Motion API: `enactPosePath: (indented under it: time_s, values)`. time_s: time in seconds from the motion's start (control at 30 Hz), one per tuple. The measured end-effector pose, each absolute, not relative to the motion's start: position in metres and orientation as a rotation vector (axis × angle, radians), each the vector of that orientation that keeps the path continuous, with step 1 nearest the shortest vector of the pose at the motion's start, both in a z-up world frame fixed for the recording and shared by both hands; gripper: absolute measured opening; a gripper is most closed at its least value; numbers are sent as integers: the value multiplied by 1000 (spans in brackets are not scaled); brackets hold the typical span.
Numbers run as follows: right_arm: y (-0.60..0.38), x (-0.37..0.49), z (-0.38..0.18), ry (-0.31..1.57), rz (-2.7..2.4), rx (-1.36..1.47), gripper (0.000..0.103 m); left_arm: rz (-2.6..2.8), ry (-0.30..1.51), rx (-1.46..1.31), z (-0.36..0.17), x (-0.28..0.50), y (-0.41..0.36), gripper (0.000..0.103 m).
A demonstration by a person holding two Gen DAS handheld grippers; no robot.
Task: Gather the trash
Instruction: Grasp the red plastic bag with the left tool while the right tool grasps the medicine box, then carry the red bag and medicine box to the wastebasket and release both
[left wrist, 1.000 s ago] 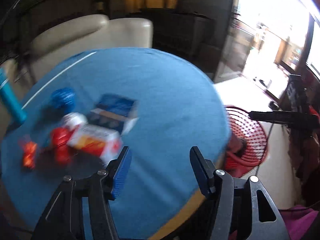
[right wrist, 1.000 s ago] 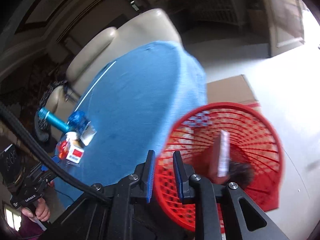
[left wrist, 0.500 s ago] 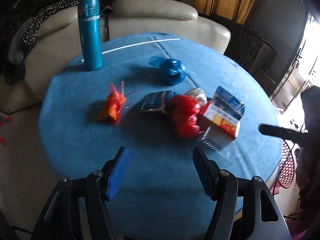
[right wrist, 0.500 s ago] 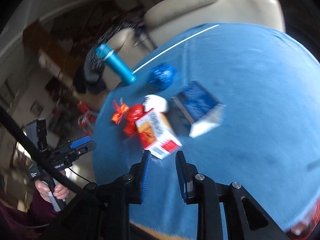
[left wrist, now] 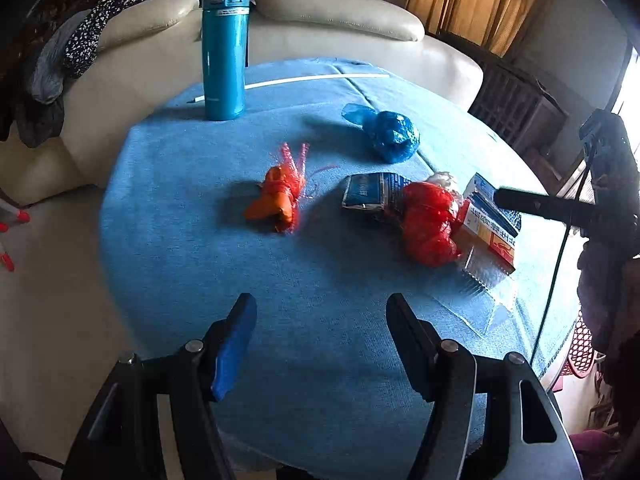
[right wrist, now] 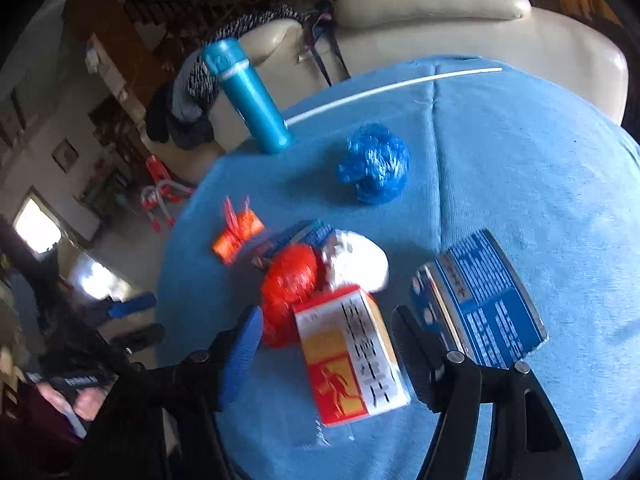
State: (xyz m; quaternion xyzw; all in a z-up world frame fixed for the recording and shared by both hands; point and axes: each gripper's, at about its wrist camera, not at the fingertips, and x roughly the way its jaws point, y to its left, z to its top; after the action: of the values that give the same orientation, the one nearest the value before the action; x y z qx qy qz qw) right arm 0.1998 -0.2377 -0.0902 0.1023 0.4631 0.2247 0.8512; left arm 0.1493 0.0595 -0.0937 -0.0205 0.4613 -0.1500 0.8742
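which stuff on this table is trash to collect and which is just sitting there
Trash to collect:
- orange wrapper
- blue crumpled bag
- red crumpled bag
- red and yellow carton
- blue carton

Just lying about:
- teal flask
- clothes over the sofa

Left gripper (left wrist: 320,320) hangs open over the blue table (left wrist: 180,240); orange wrapper (left wrist: 280,196) mid-frame, red bag (left wrist: 428,224) right, flask (left wrist: 224,44) upper left.

Bench (left wrist: 328,360): matt blue cloth cover, fine weave. Flask (left wrist: 225,46): smooth teal metallic sheen. Blue bag (left wrist: 394,136), red bag (left wrist: 428,228): crinkled glossy plastic. Carton (right wrist: 352,356): printed card, clear film. Sofa (left wrist: 340,28): smooth cream leather look.
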Motion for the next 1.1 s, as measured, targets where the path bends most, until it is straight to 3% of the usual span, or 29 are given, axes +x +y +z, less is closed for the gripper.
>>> enactPosePath:
  time_s: [0.3, 0.37, 1.03, 1.1]
  values:
    - [-206, 211, -108, 1112, 453, 39, 69, -365, 951, -60, -88, 161, 53, 71]
    - [-201, 214, -117, 1144, 423, 4, 58, -384, 958, -61, -87, 164, 50, 71]
    - [-309, 117, -76, 969, 362, 368, 56, -557, 1161, -40, -114, 255, -64, 70]
    - [-321, 105, -76, 952, 351, 400, 56, -536, 1184, 8, -121, 257, -73, 61]
